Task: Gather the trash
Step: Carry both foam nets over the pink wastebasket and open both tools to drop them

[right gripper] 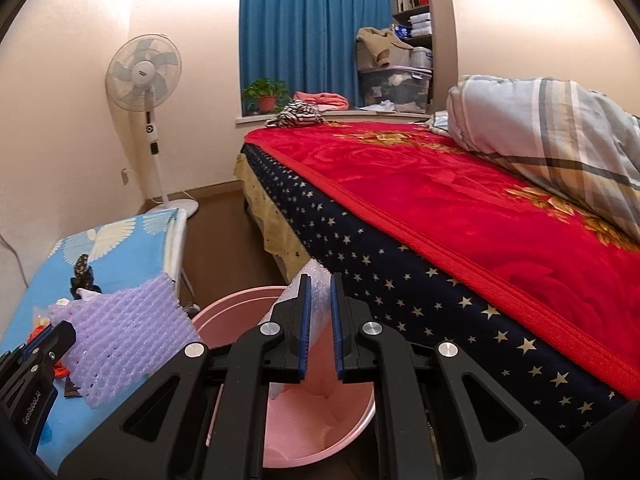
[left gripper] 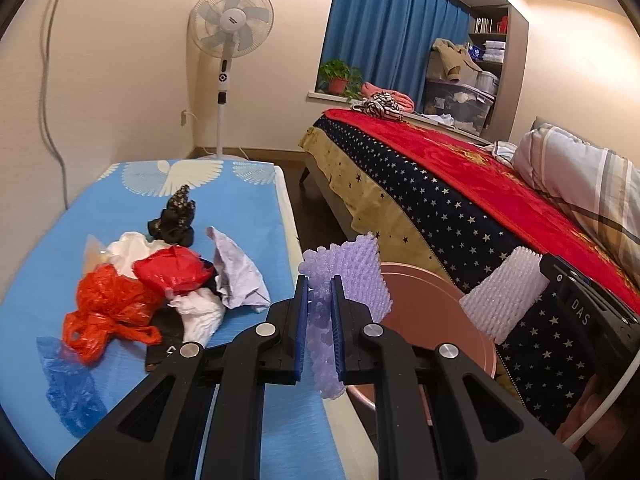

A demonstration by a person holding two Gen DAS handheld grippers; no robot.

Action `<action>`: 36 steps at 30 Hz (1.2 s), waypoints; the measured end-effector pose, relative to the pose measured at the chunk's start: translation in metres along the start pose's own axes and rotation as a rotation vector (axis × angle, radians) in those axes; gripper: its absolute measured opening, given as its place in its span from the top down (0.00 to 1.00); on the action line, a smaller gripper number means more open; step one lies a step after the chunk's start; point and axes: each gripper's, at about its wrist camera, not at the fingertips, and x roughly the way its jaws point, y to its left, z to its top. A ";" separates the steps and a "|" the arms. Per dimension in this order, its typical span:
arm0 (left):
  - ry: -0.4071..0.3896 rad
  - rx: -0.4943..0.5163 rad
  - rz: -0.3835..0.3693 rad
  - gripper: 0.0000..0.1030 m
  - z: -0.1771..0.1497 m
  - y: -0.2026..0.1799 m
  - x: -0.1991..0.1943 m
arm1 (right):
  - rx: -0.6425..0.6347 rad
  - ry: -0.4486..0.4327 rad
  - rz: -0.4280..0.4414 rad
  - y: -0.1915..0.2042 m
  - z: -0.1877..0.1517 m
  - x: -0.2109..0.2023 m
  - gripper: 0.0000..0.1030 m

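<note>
My left gripper (left gripper: 320, 280) is shut on a purple foam net (left gripper: 352, 276), which hangs past the right edge of the blue-covered table (left gripper: 240, 208). A trash pile lies on that table: red plastic bags (left gripper: 108, 304), white tissue (left gripper: 200, 316), grey paper (left gripper: 236, 276), a black floral wrapper (left gripper: 176, 216) and a blue bag (left gripper: 68, 384). My right gripper (right gripper: 320, 280) is shut on a white foam net (right gripper: 319, 300) above the pink bin (right gripper: 224, 304). The purple foam net (right gripper: 128, 328) shows at the left of the right wrist view. The white foam net (left gripper: 504, 292) and pink bin (left gripper: 432, 312) also show in the left wrist view.
A bed with a red blanket (right gripper: 440, 200) and a star-patterned side stands right of the bin. A striped pillow (right gripper: 540, 128) lies on it. A standing fan (left gripper: 230, 24) is at the far wall. A narrow strip of brown floor (right gripper: 224, 240) runs between table and bed.
</note>
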 end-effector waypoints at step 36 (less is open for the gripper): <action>0.076 -0.053 -0.096 0.71 0.000 -0.009 0.042 | 0.044 0.048 -0.051 -0.012 -0.004 0.019 0.63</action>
